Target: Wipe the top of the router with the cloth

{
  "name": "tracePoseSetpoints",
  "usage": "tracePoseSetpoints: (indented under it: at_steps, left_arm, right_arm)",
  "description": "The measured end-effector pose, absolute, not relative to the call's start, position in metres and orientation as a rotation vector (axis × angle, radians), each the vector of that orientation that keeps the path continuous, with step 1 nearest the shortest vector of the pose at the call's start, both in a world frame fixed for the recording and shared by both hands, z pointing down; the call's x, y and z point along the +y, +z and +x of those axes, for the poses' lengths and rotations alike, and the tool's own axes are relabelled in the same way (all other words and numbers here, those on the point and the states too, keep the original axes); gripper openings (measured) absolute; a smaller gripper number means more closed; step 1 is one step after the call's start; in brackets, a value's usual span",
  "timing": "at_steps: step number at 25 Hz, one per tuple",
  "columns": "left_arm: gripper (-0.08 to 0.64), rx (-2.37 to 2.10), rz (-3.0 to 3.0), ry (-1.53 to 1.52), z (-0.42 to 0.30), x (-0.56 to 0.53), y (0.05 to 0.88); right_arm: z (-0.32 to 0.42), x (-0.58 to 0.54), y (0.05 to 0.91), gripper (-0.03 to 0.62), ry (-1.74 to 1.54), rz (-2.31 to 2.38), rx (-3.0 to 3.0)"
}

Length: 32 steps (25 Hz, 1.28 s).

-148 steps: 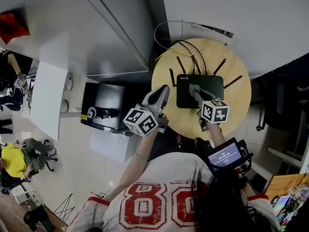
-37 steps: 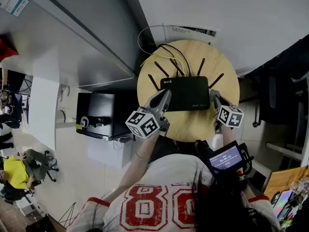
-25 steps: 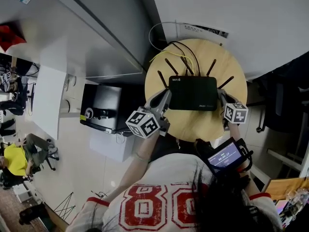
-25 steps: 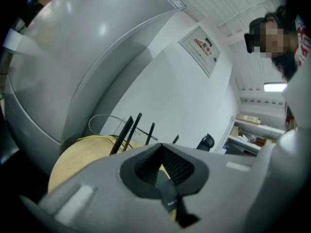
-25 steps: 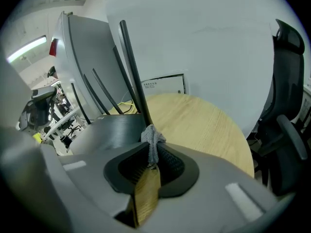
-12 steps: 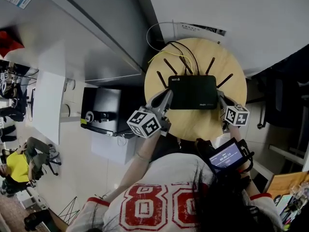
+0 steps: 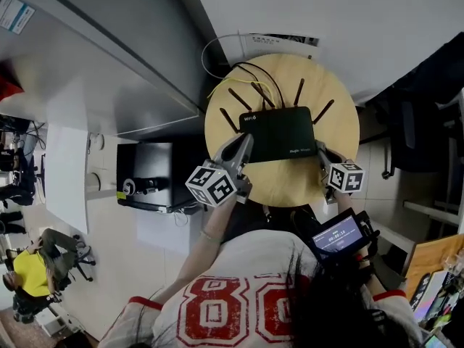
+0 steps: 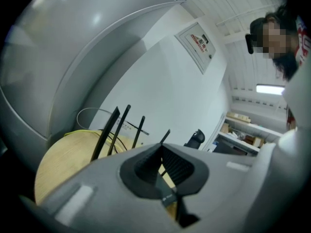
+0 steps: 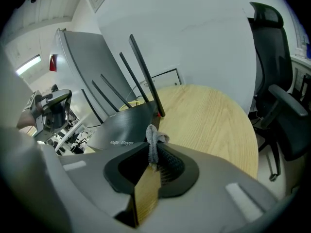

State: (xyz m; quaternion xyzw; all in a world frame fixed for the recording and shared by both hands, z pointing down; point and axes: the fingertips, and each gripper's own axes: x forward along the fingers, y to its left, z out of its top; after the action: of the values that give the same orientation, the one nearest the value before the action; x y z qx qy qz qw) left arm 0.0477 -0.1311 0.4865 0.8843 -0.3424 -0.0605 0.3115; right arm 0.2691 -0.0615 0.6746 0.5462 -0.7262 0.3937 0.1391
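Observation:
A black router (image 7: 279,133) with several upright antennas (image 7: 233,98) lies on the round wooden table (image 7: 290,183). My right gripper (image 7: 320,149) sits at the router's near right corner, shut on a small grey cloth (image 9: 155,136) that pokes up between its jaws. In the right gripper view the router top (image 9: 124,125) lies just ahead to the left, and the cloth is off it. My left gripper (image 7: 243,139) is shut with nothing in it, at the router's near left corner. In the left gripper view the left gripper (image 8: 163,148) faces the antennas (image 8: 108,132).
Yellow and black cables (image 7: 250,75) trail off the table's back edge. A black office chair (image 9: 277,81) stands to the right of the table. A grey partition (image 7: 109,56) and a black box (image 7: 148,169) on the floor are to the left.
The right gripper with the cloth has come off the router's top and moved to its near right corner. The left gripper has stayed by the near left corner.

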Motion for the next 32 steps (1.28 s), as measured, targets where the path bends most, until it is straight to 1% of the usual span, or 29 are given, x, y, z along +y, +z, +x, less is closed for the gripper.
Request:
tracePoseSetpoints:
  at_steps: [12, 17, 24, 32]
  left_arm:
    - [0.0, -0.809, 2.367, -0.14, 0.074, -0.125, 0.488]
    - [0.0, -0.818, 2.367, -0.145, 0.079, -0.122, 0.485]
    - [0.0, -0.919, 2.332, -0.155, 0.062, -0.116, 0.493]
    - [0.0, -1.011, 2.281, -0.152, 0.038, -0.109, 0.5]
  right_arm:
    - [0.249, -0.022, 0.684, 0.043, 1.225, 1.592, -2.092]
    - [0.261, -0.023, 0.678, 0.043, 1.201, 1.633, -2.069]
    - [0.284, -0.019, 0.681, 0.043, 1.229, 1.717, -2.036]
    - [0.281, -0.03, 0.679, 0.043, 1.204, 1.711, -2.048]
